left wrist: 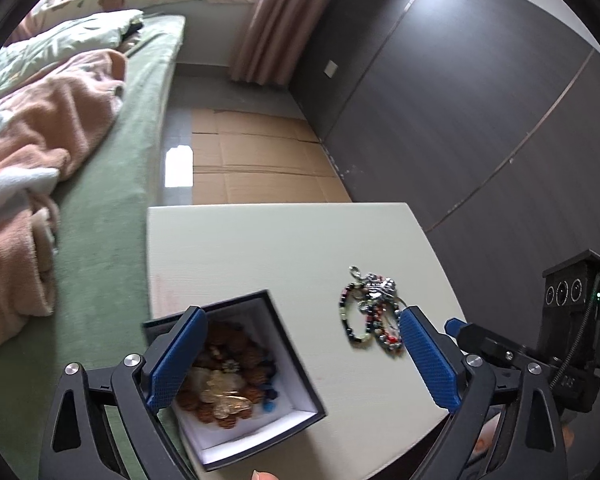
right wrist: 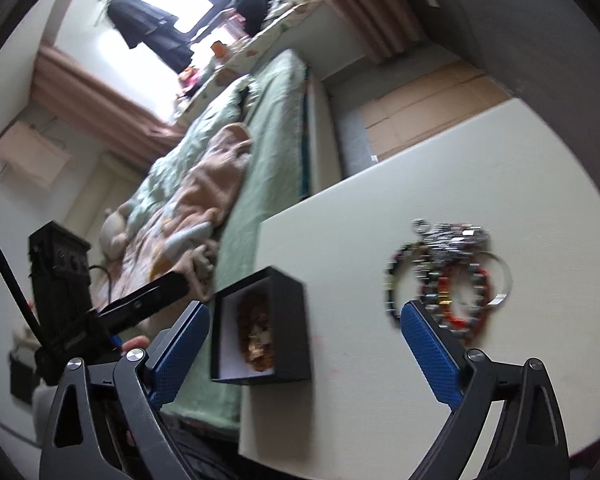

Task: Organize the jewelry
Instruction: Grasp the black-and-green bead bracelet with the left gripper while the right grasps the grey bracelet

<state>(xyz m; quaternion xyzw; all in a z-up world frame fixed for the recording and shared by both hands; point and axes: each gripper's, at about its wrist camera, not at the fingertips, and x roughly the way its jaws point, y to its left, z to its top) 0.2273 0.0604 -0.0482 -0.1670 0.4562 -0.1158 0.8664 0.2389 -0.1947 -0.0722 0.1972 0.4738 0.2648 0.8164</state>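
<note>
A dark box (left wrist: pixel 290 364) with a white lining stands open at the near left corner of the white table (left wrist: pixel 280 248). In it lie brown beads and a gold piece (left wrist: pixel 228 376). A heap of bead bracelets and silver chain (left wrist: pixel 374 312) rests on the table to the right of the box. My left gripper (left wrist: pixel 303 314) is open above the table, its left finger over the box, its right finger beside the heap, nothing between them. The right wrist view shows the box (right wrist: pixel 288 320), the bracelets (right wrist: pixel 448 276) and my right gripper (right wrist: pixel 306 308), open and empty.
A bed with a green sheet (left wrist: pixel 112 200) and a pink blanket (left wrist: pixel 32 152) lies along the table's left side. Flattened cardboard (left wrist: pixel 260 160) covers the floor beyond the table. A dark panelled wall (left wrist: pixel 460 120) rises at the right. The right gripper's housing (left wrist: pixel 576 312) sits close by.
</note>
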